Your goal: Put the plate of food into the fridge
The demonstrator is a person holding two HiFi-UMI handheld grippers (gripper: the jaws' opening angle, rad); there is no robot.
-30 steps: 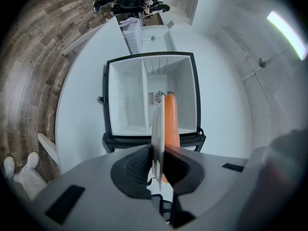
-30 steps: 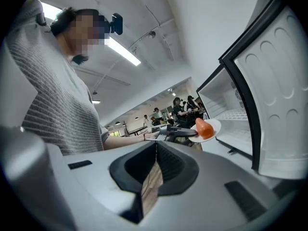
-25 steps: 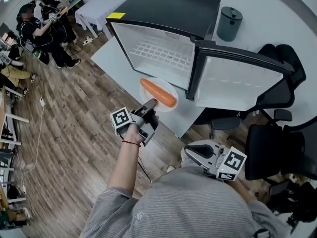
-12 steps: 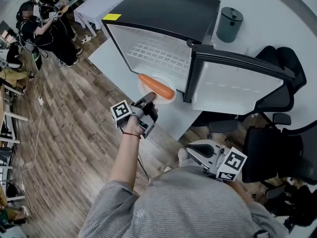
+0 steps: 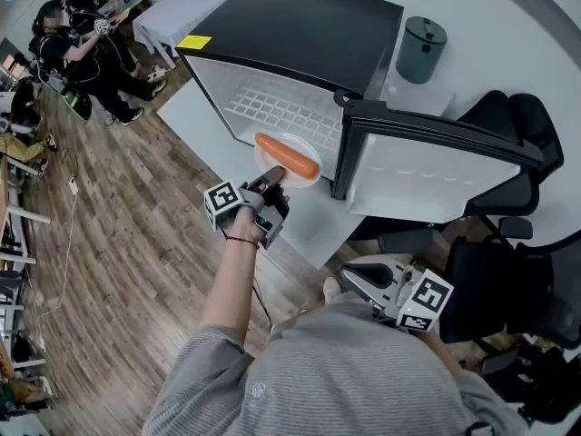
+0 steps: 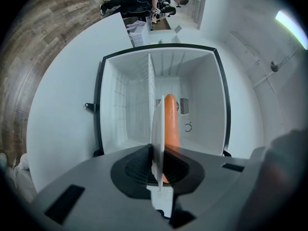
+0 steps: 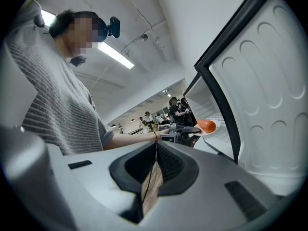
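Left gripper (image 5: 274,180): jaws pinching the rim of the white plate (image 5: 307,181), which bears a carrot (image 5: 286,155), at the mouth of the open fridge (image 5: 300,25). Right gripper (image 5: 356,275): jaws pressed together, empty, low beside the fridge door (image 5: 436,171)

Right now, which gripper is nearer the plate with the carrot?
Left. The left gripper is shut on the near rim of the plate, at the fridge mouth. The right gripper hangs low by the person's torso, below the open door, well apart from the plate.
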